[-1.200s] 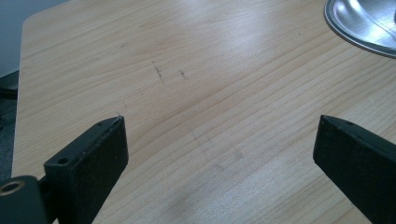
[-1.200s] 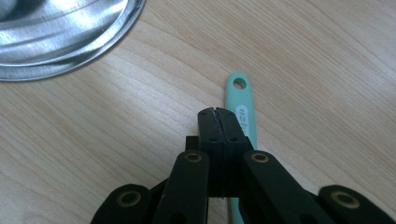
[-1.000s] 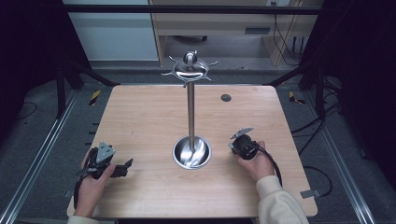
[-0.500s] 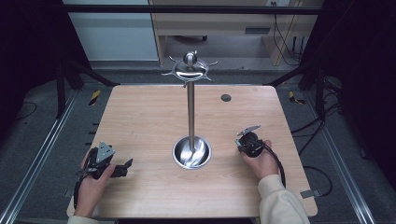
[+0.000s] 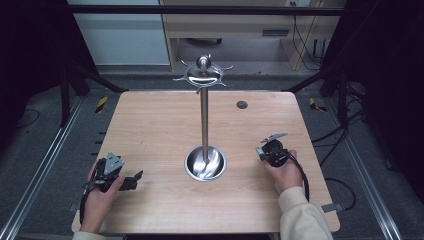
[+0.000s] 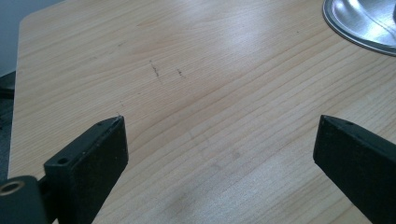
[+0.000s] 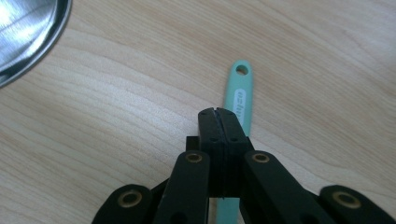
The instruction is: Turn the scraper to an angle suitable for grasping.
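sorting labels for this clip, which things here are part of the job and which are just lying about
In the job: teal handle, right gripper shut over it, probably the hook stand.
Lying about: dark round disc on the table; left gripper, open.

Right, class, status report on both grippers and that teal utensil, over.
Left gripper open, empty, over table. Right gripper shut, above teal handle; grip unclear. Stand base off to one side, not blocking.

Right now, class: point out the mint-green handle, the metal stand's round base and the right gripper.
mint-green handle (image 7: 238,95), right gripper view, flat upper part below its hanging hole.
metal stand's round base (image 5: 192,167), high view, left rim.
right gripper (image 7: 217,114), right gripper view, tips of the jaws.
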Action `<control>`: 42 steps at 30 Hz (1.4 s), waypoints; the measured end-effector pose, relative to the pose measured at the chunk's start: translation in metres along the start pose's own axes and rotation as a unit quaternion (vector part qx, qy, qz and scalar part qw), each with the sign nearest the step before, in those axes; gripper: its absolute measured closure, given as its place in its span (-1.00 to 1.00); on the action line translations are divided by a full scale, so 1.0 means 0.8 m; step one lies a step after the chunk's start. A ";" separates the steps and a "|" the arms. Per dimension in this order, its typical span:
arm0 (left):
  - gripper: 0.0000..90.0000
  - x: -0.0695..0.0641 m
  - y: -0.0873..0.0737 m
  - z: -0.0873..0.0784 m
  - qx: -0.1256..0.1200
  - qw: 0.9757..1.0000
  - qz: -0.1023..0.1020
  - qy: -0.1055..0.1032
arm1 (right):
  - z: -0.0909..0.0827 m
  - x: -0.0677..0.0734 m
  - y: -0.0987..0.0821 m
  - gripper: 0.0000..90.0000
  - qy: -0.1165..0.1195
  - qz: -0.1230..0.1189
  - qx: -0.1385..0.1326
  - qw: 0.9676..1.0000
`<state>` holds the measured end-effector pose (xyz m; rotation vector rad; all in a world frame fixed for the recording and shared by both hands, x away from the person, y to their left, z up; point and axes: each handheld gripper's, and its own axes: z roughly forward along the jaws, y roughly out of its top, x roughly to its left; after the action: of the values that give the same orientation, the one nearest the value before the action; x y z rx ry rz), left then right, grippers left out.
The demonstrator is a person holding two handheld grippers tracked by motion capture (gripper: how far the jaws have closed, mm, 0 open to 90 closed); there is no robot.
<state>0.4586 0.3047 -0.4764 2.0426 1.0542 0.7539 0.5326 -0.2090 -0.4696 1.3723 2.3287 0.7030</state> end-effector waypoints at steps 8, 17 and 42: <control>-0.94 0.000 -0.001 0.000 0.001 1.000 0.001 -0.001 | -0.011 -0.003 0.016 0.96 -0.007 -0.004 0.028 1.000; -0.94 0.000 -0.001 0.000 0.002 1.000 -0.003 -0.002 | -0.002 -0.015 0.042 0.75 -0.015 0.007 0.082 0.997; -0.94 0.000 -0.001 -0.001 0.002 1.000 -0.001 0.000 | 0.034 -0.017 0.052 0.54 -0.004 0.028 0.147 0.989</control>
<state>0.4572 0.3053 -0.4766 2.0436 1.0582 0.7505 0.5828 -0.1978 -0.4674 1.5630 2.4698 0.3766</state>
